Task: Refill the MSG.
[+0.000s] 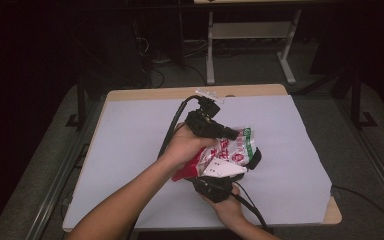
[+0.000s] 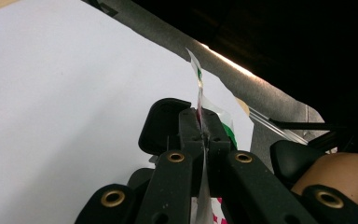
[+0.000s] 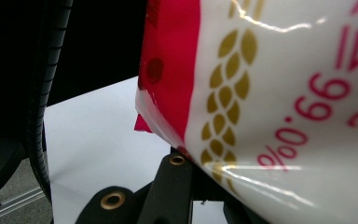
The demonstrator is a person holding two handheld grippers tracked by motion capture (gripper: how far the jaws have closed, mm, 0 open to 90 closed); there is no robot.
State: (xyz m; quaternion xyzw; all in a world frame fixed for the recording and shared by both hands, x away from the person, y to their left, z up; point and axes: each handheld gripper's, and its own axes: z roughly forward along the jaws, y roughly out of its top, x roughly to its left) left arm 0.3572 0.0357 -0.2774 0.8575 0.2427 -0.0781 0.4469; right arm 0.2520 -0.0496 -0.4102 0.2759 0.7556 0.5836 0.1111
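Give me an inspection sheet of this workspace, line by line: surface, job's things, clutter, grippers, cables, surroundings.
Surface: table with a wooden edge, covered by a white sheet.
Job's things: one packet, white and red with green at one end, held above the sheet between both grippers.
Clutter: nothing seen.
Grippers: left gripper shut on the packet's thin edge; right gripper shut on the packet from the near side, its jaw tips hidden behind the packet in the right gripper view.
Cables: a black cable trails from the left gripper; another runs off the near edge from the right gripper.
Surroundings: dim room, grey floor, white frame legs beyond the table.
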